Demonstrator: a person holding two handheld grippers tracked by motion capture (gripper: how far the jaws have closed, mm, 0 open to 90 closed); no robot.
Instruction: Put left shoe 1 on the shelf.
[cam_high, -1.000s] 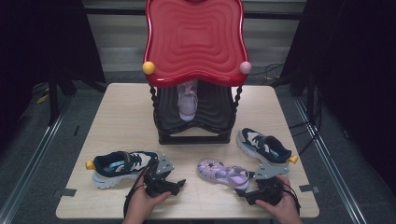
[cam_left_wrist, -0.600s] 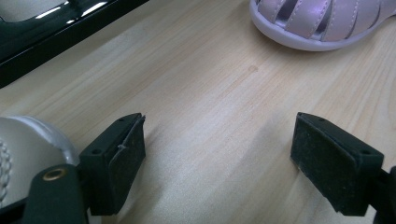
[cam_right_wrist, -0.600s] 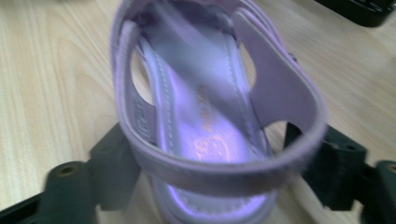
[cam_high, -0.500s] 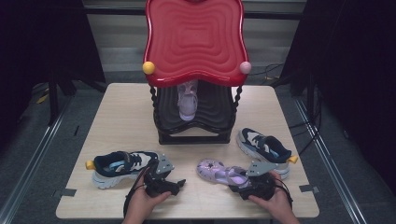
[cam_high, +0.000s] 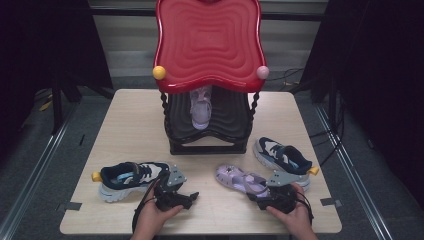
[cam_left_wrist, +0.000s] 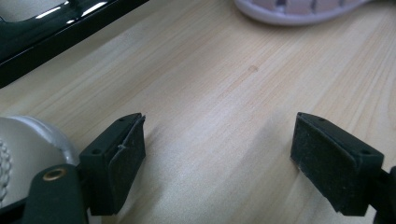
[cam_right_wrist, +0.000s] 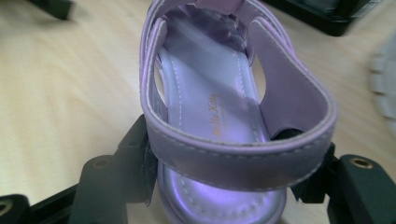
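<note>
A purple sandal (cam_high: 240, 179) lies on the wooden table (cam_high: 135, 125) in front of the right hand. In the right gripper view its heel strap (cam_right_wrist: 233, 154) sits between my two jaws. My right gripper (cam_high: 254, 196) (cam_right_wrist: 233, 175) has just been closing, and its pads press the heel from both sides. My left gripper (cam_high: 192, 196) (cam_left_wrist: 217, 154) stands open over bare wood, with nothing between its pads. The pale toe of a dark blue sneaker (cam_high: 127, 177) (cam_left_wrist: 28, 140) lies just beside its left jaw.
A black shoe rack (cam_high: 207, 135) with a red wavy top (cam_high: 207, 45) stands mid-table, and a second purple sandal (cam_high: 201, 107) sits on its shelf. Another dark blue sneaker (cam_high: 282, 156) lies to the right of the held sandal.
My right gripper has moved left up to the sandal's heel, and its jaws have closed around it. The left gripper has stayed in place.
</note>
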